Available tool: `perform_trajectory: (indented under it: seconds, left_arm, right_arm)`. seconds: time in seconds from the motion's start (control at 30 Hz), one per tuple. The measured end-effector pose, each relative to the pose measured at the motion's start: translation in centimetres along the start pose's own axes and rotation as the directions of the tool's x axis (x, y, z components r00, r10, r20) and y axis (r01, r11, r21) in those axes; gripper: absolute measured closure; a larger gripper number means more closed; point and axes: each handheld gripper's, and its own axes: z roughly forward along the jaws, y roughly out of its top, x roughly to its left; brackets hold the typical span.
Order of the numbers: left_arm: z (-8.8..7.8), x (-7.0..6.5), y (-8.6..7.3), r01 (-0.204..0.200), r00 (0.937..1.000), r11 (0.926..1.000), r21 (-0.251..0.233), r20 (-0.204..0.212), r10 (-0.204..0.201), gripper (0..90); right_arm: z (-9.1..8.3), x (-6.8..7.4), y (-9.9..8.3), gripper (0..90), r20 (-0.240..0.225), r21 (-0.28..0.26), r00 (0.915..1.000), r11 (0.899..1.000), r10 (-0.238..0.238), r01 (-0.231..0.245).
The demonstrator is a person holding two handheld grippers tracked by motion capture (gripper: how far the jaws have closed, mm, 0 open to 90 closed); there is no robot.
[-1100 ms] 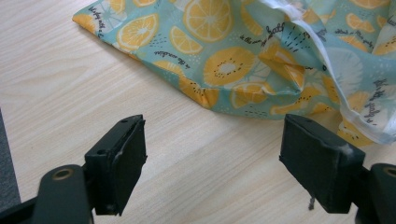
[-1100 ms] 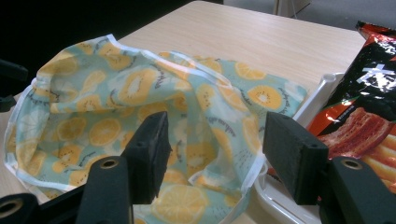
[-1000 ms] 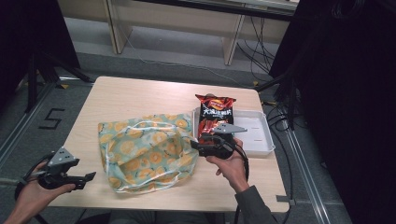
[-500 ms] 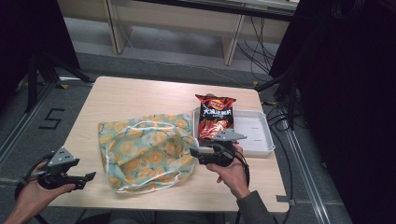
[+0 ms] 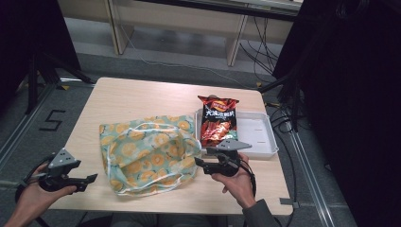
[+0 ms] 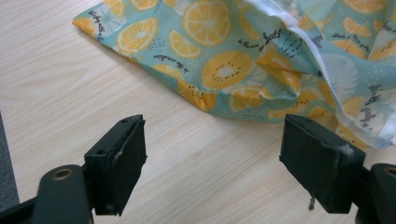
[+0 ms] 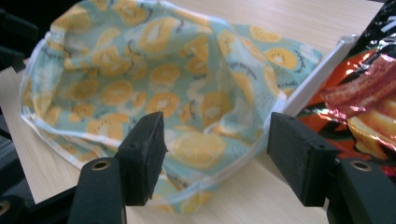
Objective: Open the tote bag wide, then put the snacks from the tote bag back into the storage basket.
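Chip bag (image 5: 216, 120) hides the white tray's (image 5: 259, 137) left part.

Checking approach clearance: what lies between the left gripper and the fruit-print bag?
Only bare wooden table separates the left gripper from the fruit-print bag, per the left gripper view.

The counter (image 5: 142, 101) is lit softly and evenly from above, while the room around its far and right edges is left dark. Only faint shadows are seen. The high view is a little grainy. In both gripper views the cloth is sharp, and glare is seen on the snack packet (image 7: 369, 93).
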Motion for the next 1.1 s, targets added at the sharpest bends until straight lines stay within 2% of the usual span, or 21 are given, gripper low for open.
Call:
perform_trajectory:
  seconds: [0.07, 0.1, 0.2, 0.23, 0.27, 0.3, 0.33, 0.4, 0.43, 0.5, 0.53, 0.57, 0.67, 0.73, 0.77, 0.8, 0.9, 0.97, 1.0, 1.07, 1.1]
  left_arm:
    - [-0.1, 0.2, 0.1, -0.006, 1.0, 1.0, 0.008, 0.004, 0.006, 21.9]
    - [0.0, 0.1, 0.1, 0.01, 0.9999, 0.9999, -0.003, 0.003, -0.01, 21.9]
    - [0.0, 0.1, 0.0, 0.019, 0.9998, 0.9998, -0.007, 0.002, -0.019, 21.9]
    - [-0.2, 0.2, 0.0, 0.0, 1.0, 1.0, 0.005, 0.0, 0.0, 21.9]
    - [-0.1, 0.0, 0.0, 0.025, 0.9997, 0.9996, -0.011, -0.004, -0.025, 21.9]
    - [-0.3, 0.2, 0.0, -0.007, 1.0, 1.0, 0.007, 0.002, 0.007, 21.9]
    - [-0.2, 0.1, -0.1, 0.006, 1.0, 0.9999, -0.013, 0.001, -0.006, 21.9]
    - [-0.3, 0.0, -0.1, 0.004, 1.0, 1.0, -0.008, 0.0, -0.004, 21.9]
    - [-0.3, 0.0, -0.1, 0.005, 1.0, 1.0, -0.008, 0.001, -0.005, 21.9]
    - [-0.4, 0.0, 0.0, 0.004, 1.0, 1.0, -0.004, -0.007, -0.004, 21.9]
    - [-0.3, 0.0, 0.0, 0.006, 1.0, 1.0, -0.006, -0.004, -0.006, 21.9]
    - [-0.3, 0.1, 0.0, 0.002, 1.0, 1.0, -0.007, 0.001, -0.002, 21.9]
    - [-0.2, 0.0, 0.1, -0.013, 0.9999, 0.9999, 0.002, -0.006, 0.013, 21.9]
    - [0.0, -0.2, 0.1, 0.002, 1.0, 0.9998, -0.019, 0.001, -0.002, 21.9]
    - [-0.2, -0.1, 0.1, -0.025, 0.9997, 0.9997, 0.005, 0.005, 0.025, 21.9]
    - [-0.1, -0.1, 0.1, -0.02, 0.9998, 0.9998, 0.002, 0.005, 0.02, 21.9]
    - [-0.2, -0.1, -0.1, -0.022, 0.9997, 0.9997, 0.006, 0.005, 0.022, 21.9]
    - [0.0, -0.4, -0.2, 0.008, 1.0, 0.9997, -0.023, 0.002, -0.008, 21.9]
    - [-0.2, -0.2, -0.1, -0.027, 0.9996, 0.9996, 0.003, 0.004, 0.027, 21.9]
    - [-0.3, -0.3, -0.1, -0.03, 0.9995, 0.9995, 0.004, -0.005, 0.03, 21.9]
    - [-0.2, -0.3, -0.2, -0.018, 0.9998, 0.9998, 0.001, 0.005, 0.018, 21.9]
  right_arm:
    - [-0.1, 0.0, -0.5, 37.7, -0.003, 0.016, 0.9998, 1.0, -0.022, 0.022]
    - [-0.1, 0.2, -0.8, 37.6, -0.015, 0.023, 0.9999, 1.0, -0.003, 0.004]
    - [-0.3, 0.4, -1.5, 37.4, -0.004, 0.062, 0.9999, 0.998, -0.015, 0.016]
    - [-0.2, 0.3, -1.8, 37.2, 0.0, 0.063, 0.9995, 0.998, -0.03, 0.03]
    - [-0.3, 0.4, -2.0, 37.2, -0.001, 0.08, 0.9997, 0.997, -0.023, 0.023]
    - [-0.3, 0.6, -2.2, 37.1, -0.002, 0.072, 0.9998, 0.997, -0.018, 0.018]
    - [-0.5, 0.5, -2.2, 37.0, 0.001, 0.084, 0.9995, 0.996, -0.031, 0.031]
    - [-0.7, 0.6, -2.5, 36.8, 0.004, 0.087, 0.9995, 0.996, -0.032, 0.032]
    - [-0.8, 0.9, -2.6, 36.7, 0.005, 0.085, 0.9999, 0.996, -0.015, 0.015]
    - [-1.0, 0.6, -2.8, 36.5, 0.011, 0.087, 0.9983, 0.995, -0.057, 0.056]
    - [-1.1, 0.9, -3.0, 36.4, 0.015, 0.099, 0.9997, 0.995, -0.021, 0.019]
    - [-1.3, 0.6, -3.1, 36.4, 0.019, 0.098, 0.9987, 0.994, -0.047, 0.045]
    - [-1.6, 0.4, -3.5, 36.2, 0.028, 0.107, 0.9991, 0.994, -0.031, 0.028]
    - [-1.9, 0.1, -3.9, 36.0, 0.033, 0.115, 0.9992, 0.993, -0.021, 0.018]
    - [-2.0, 0.0, -4.1, 35.8, 0.037, 0.115, 0.9991, 0.993, -0.023, 0.018]
    - [-2.1, 0.1, -4.2, 35.8, 0.043, 0.107, 0.999, 0.994, -0.011, 0.006]
    - [-2.5, 0.1, -4.6, 35.1, 0.039, 0.13, 0.9991, 0.991, -0.015, 0.009]
    - [-2.7, 0.2, -4.8, 34.9, 0.048, 0.142, 0.9988, 0.99, -0.009, 0.002]
    - [-2.8, 0.1, -4.9, 34.9, 0.042, 0.141, 0.9987, 0.99, -0.029, 0.023]
    - [-2.9, 0.3, -5.0, 34.4, 0.049, 0.135, 0.9987, 0.991, -0.011, 0.004]
    - [-2.9, 0.2, -5.1, 34.3, 0.047, 0.138, 0.9987, 0.99, -0.021, 0.014]
